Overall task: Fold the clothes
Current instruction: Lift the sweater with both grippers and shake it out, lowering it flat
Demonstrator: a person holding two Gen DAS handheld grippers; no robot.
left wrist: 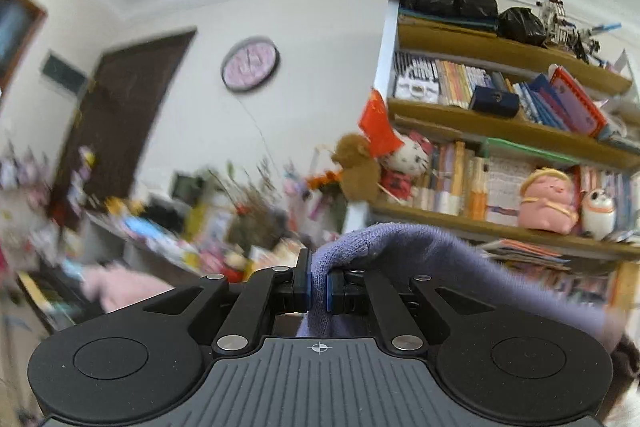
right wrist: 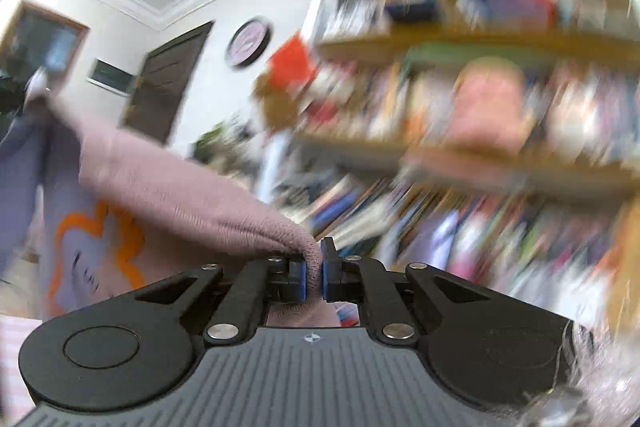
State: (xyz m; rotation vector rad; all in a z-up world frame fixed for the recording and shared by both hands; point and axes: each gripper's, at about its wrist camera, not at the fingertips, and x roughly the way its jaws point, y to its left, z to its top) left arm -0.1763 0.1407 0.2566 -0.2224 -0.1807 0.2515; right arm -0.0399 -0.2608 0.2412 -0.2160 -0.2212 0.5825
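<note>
A knit sweater is held up in the air between both grippers. In the left wrist view its lavender fabric (left wrist: pixel 420 251) bunches over my left gripper (left wrist: pixel 319 287), which is shut on a fold of it, and stretches off to the right. In the right wrist view the sweater's pinkish-mauve edge (right wrist: pixel 180 183) runs from the upper left down into my right gripper (right wrist: pixel 314 277), which is shut on it. Below that edge hangs a lavender panel with an orange outlined figure (right wrist: pixel 96 251). The rest of the garment is hidden below both views.
A wooden bookshelf (left wrist: pixel 500 123) packed with books, plush toys and figurines fills the right. A round wall clock (left wrist: pixel 250 63) and a dark door (left wrist: pixel 120 123) are on the far wall. A cluttered desk (left wrist: pixel 160 235) lies low on the left. The right wrist view is heavily blurred.
</note>
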